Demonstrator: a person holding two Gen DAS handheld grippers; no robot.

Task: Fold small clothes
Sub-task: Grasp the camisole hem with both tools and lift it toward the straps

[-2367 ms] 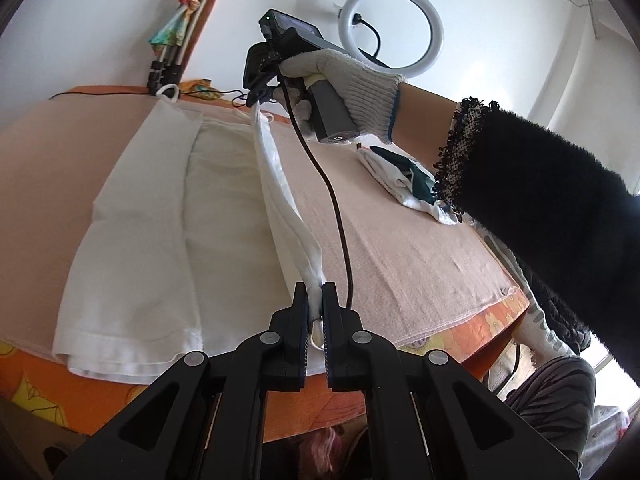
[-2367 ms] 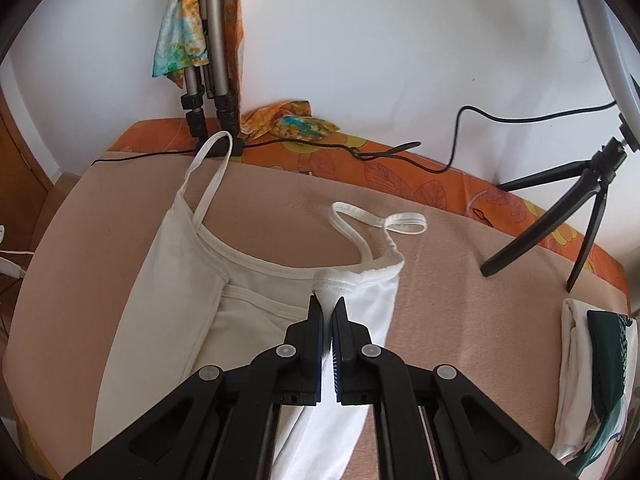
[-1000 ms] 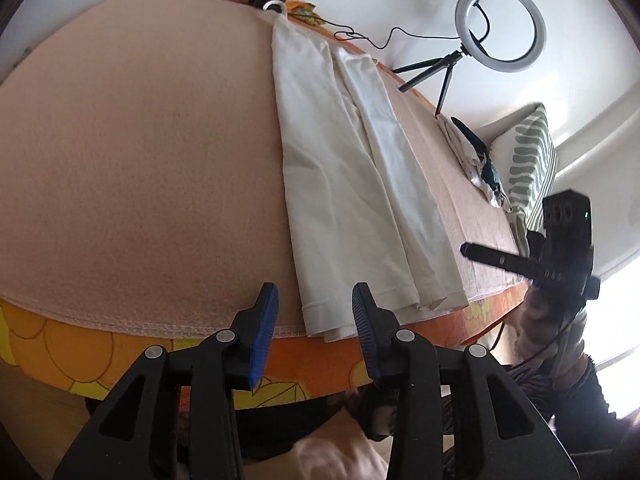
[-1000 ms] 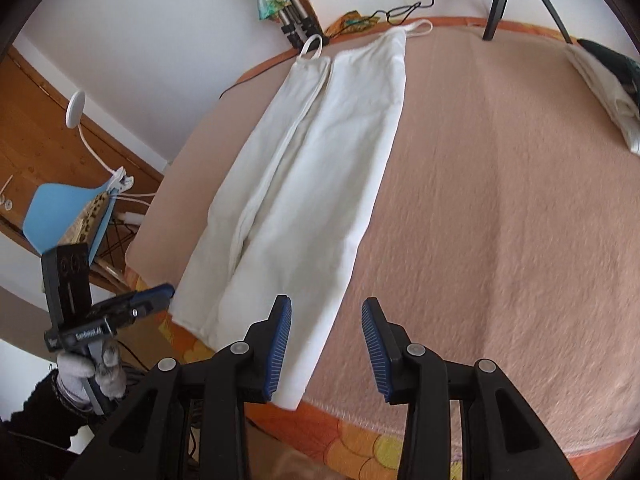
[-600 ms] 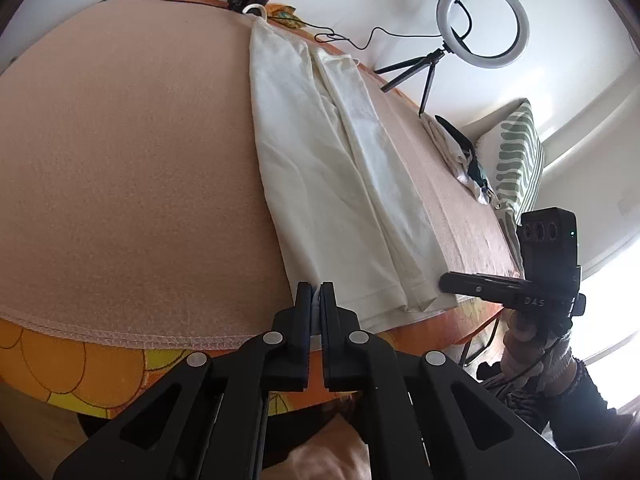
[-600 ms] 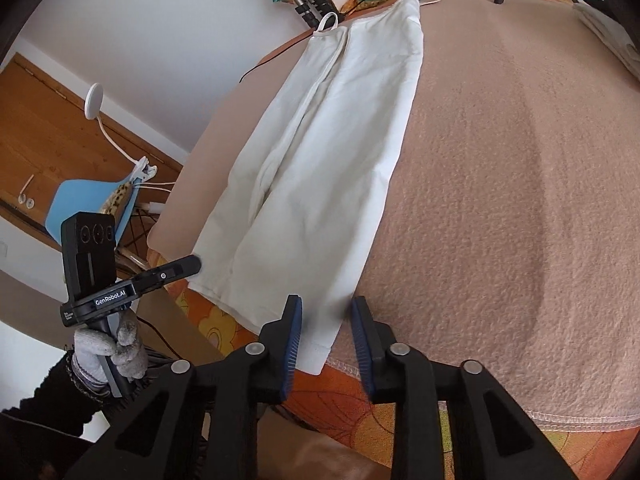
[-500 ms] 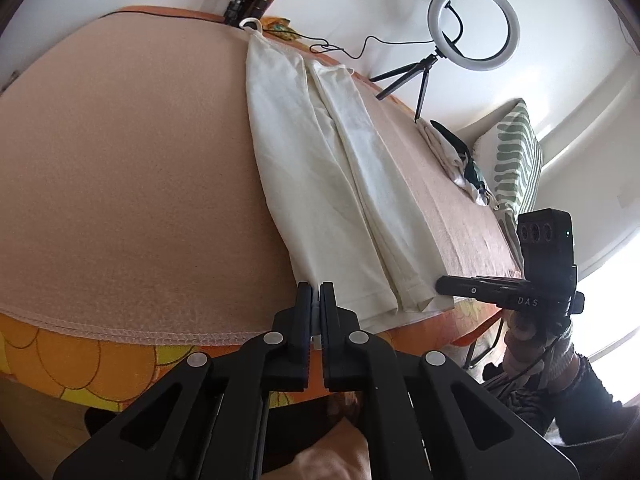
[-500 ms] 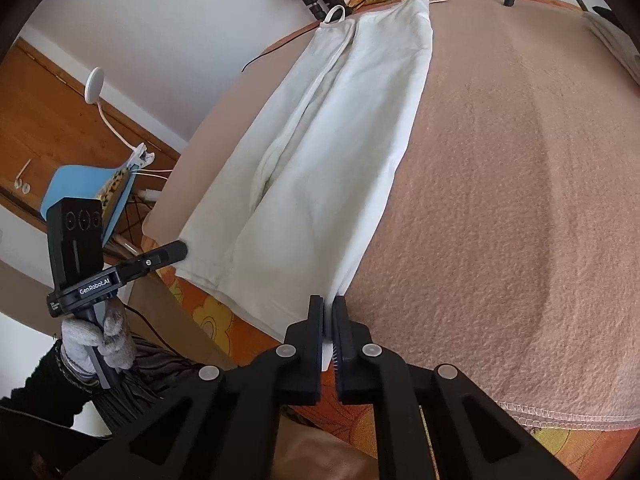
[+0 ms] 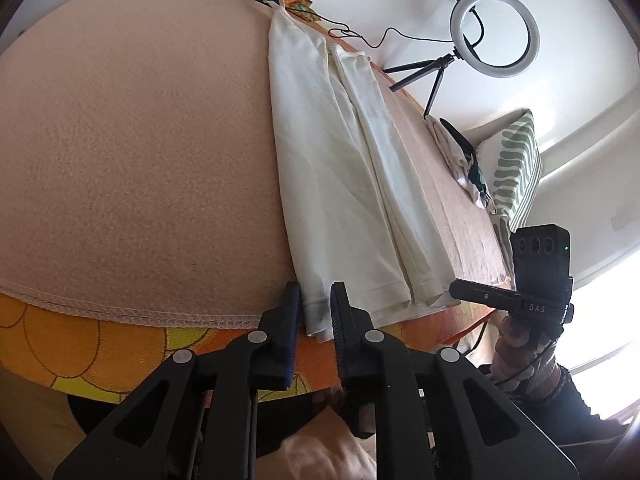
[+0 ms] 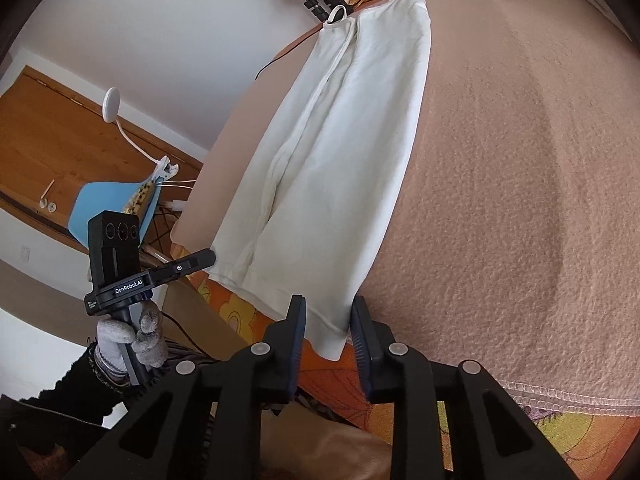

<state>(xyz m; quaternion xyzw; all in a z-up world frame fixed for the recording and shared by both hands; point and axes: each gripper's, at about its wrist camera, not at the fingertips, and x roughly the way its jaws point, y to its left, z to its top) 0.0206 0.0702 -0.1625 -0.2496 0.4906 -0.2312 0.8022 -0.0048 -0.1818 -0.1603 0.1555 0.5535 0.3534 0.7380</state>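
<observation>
Nearest, the left gripper (image 9: pixel 314 312) and right gripper (image 10: pixel 328 326) each straddled a hem corner of the white camisole (image 9: pixel 340 184), jaws opening, pads off the cloth. The camisole lay folded lengthwise into a long narrow strip, straps at the far end, on the table (image 9: pixel 132 152) under a peach blanket. Far right stood a ring light (image 9: pixel 494 32), beside folded clothes (image 9: pixel 460 152).
</observation>
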